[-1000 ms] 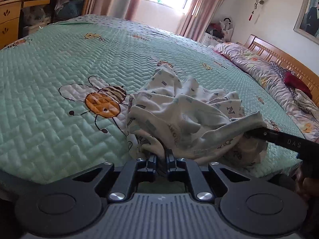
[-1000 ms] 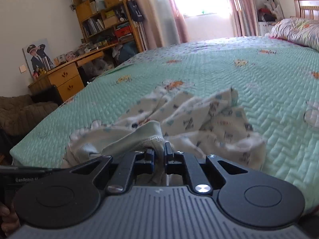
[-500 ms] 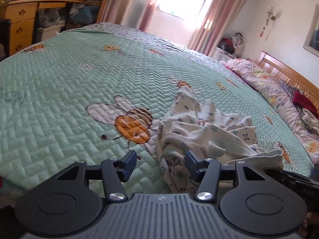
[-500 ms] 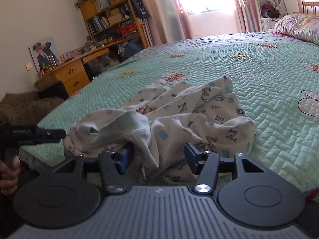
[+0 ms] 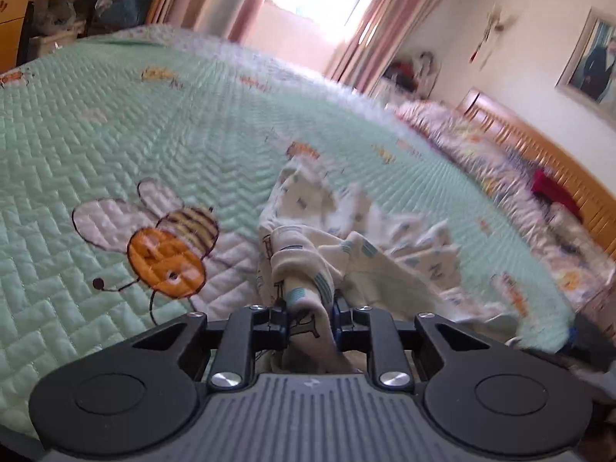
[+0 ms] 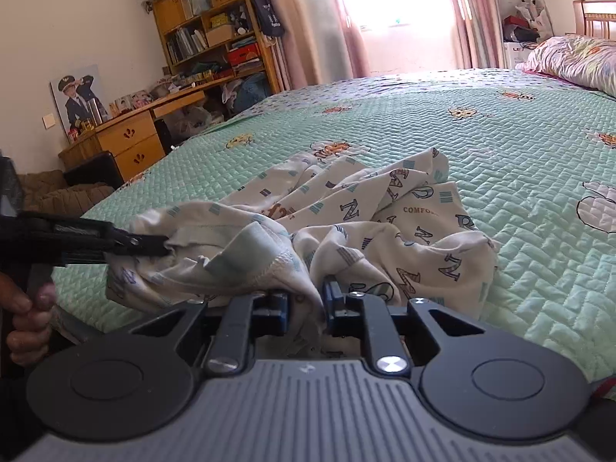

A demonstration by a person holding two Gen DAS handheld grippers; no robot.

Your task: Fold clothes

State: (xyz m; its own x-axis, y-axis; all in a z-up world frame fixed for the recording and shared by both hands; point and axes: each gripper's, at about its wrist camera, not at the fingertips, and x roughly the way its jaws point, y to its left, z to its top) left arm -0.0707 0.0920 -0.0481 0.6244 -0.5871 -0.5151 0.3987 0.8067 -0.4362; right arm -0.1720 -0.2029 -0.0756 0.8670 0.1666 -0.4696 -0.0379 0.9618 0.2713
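Observation:
A crumpled white garment (image 6: 385,223) with a letter print lies near the front edge of a green quilted bed (image 6: 519,146). It also shows in the left wrist view (image 5: 346,254). My left gripper (image 5: 310,313) is shut on a bunched fold of the garment; it shows from the side in the right wrist view (image 6: 154,244), gripping the garment's left end. My right gripper (image 6: 306,302) is shut on a hemmed edge of the same garment. The left wrist view is blurred by motion.
A bee pattern (image 5: 165,258) marks the quilt left of the garment. Pillows and bedding (image 5: 500,177) lie along a wooden headboard (image 5: 558,161). A wooden desk (image 6: 127,142) and bookshelf (image 6: 215,34) stand beyond the bed. The bed's front edge is just below both grippers.
Both grippers opened half a second ago, letting go of the garment, then shut again on new folds of it. The left gripper has shifted and its view is now blurred.

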